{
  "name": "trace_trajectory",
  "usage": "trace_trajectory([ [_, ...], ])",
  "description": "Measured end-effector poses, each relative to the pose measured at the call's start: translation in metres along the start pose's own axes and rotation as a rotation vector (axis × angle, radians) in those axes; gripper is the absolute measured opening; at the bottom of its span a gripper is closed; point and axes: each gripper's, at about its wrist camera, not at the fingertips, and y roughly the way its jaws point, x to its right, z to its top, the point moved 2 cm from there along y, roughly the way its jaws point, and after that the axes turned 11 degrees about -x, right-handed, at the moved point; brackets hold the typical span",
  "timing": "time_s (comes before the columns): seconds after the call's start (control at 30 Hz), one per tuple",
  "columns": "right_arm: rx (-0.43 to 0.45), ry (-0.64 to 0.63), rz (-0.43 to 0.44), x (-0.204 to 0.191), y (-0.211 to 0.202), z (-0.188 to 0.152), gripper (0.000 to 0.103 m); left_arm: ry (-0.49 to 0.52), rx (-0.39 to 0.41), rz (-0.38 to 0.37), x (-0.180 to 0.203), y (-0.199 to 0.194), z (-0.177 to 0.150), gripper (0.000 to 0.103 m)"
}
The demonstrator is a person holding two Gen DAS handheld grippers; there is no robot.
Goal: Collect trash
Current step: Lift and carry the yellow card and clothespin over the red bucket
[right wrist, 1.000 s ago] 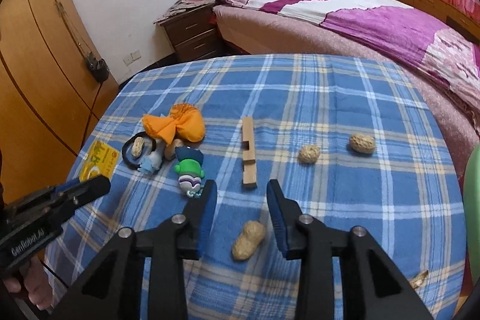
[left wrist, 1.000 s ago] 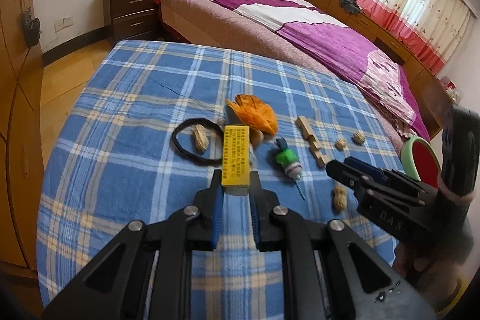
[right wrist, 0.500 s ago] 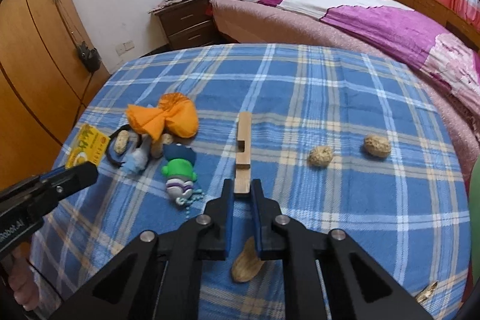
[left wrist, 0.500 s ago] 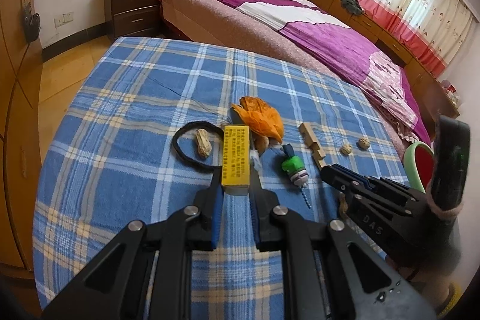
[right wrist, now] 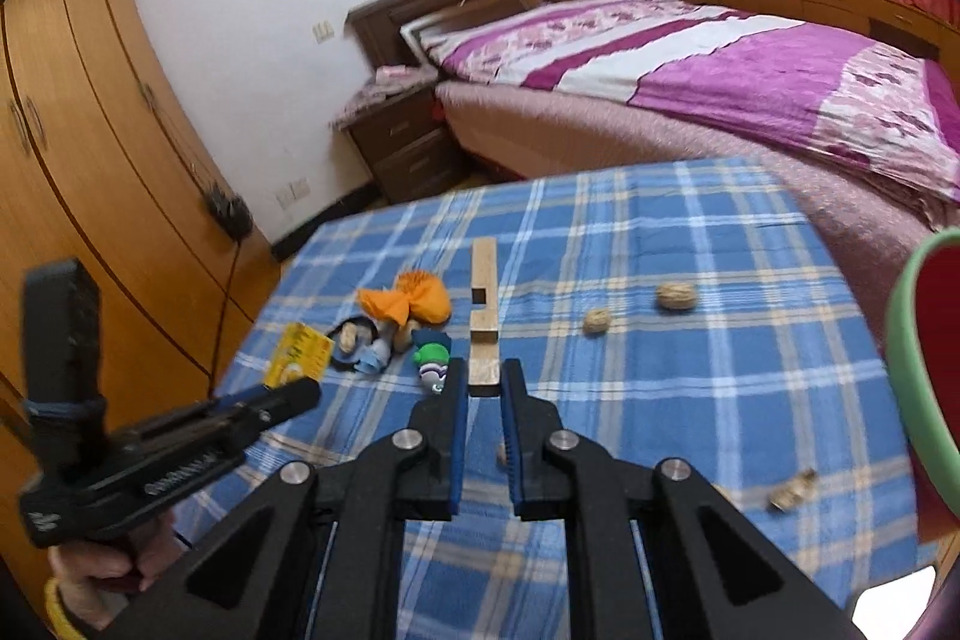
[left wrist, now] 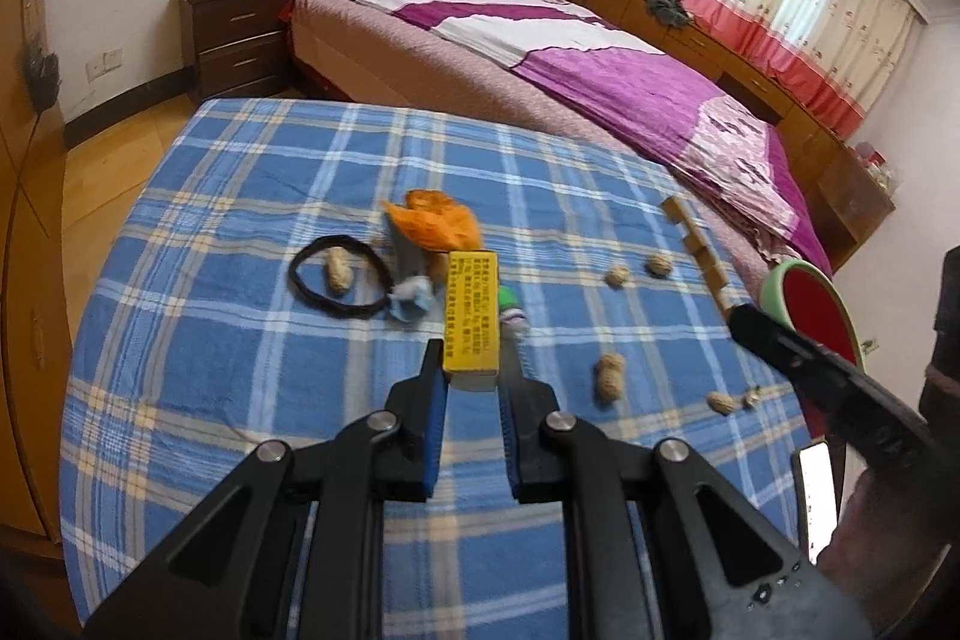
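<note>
Left gripper (left wrist: 471,376): pinching a yellow box (left wrist: 471,319) over the plaid cloth (left wrist: 240,340).
Right gripper (right wrist: 483,388): jaws just closed, clamping a wooden strip (right wrist: 483,322) by its near end.
Peanuts (left wrist: 609,376): scattered on the cloth.
Bin (right wrist: 918,376): at right edge.

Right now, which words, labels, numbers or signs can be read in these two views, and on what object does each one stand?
None can be quoted with confidence.
Yellow box in the left gripper, top face: rows of small dark print, too blurred to read.
Same box, right wrist view: green and white lettering, too small to read.
Side of the left gripper, right wrist view: white lettering, blurred.
</note>
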Motion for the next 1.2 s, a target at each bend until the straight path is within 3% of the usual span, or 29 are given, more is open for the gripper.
trace_trajectory([
  [0.2, 0.089, 0.076, -0.012, 0.024, -0.05, -0.009, 0.012, 0.058, 0.002, -0.032, 0.03, -0.008, -0.005, 0.016],
  [0.57, 0.234, 0.213, -0.124, 0.091, -0.126, -0.029, 0.012, 0.162, -0.036, -0.089, 0.091, -0.002, -0.007, 0.016],
  [1.2, 0.243, 0.457, -0.214, 0.199, -0.139, -0.067, 0.012, 0.36, -0.113, -0.142, 0.192, 0.035, -0.004, 0.015],
])
